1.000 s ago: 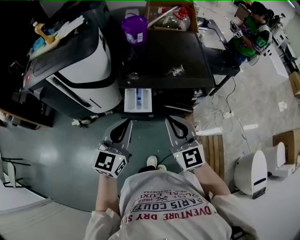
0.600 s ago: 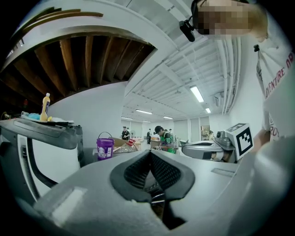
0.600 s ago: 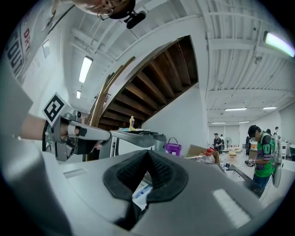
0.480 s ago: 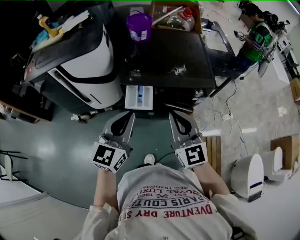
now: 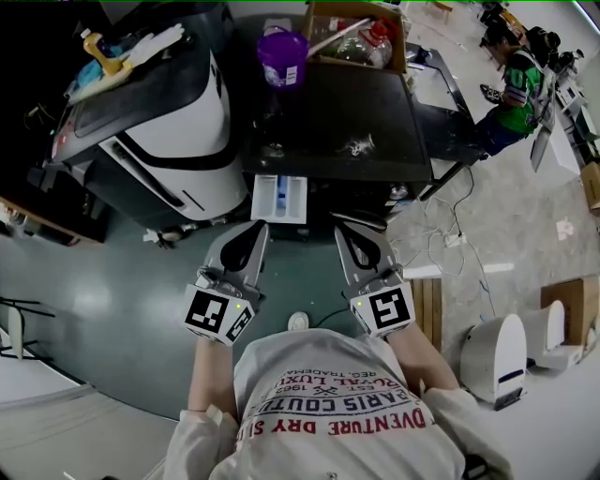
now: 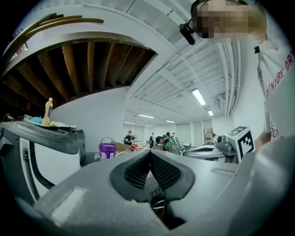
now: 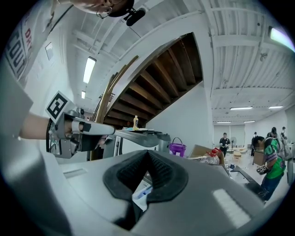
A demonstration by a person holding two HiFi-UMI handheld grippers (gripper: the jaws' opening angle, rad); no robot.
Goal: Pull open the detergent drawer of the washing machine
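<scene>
A dark-topped washing machine (image 5: 337, 112) is seen at the far middle of the scene from the head view. A bulky white appliance (image 5: 164, 131) is set against its left side. On the far edge of the machine's top a cardboard box (image 5: 356, 28) is placed, and a purple bucket (image 5: 283, 58) is stood just left of it.

The left gripper (image 5: 258, 228) and the right gripper (image 5: 343, 232) are held side by side on the near side of the machine, both pointed level toward its front. In the left gripper view the ribbed pads (image 6: 136, 173) are pressed together at their tips, and nothing is caught between them. In the right gripper view the pads (image 7: 162, 174) are likewise closed on each other, with nothing between them.

The detergent drawer (image 5: 278, 199) is seen pulled out from the upper left of the machine's front, so that its white tray and a blue insert are exposed from above. It is placed just beyond the fingertips, between the two grippers and nearer the left one, and it is gripped by neither. In the right gripper view part of its white and blue interior is glimpsed through the opening below the closed pads, ahead of the jaws and lower than them.
</scene>
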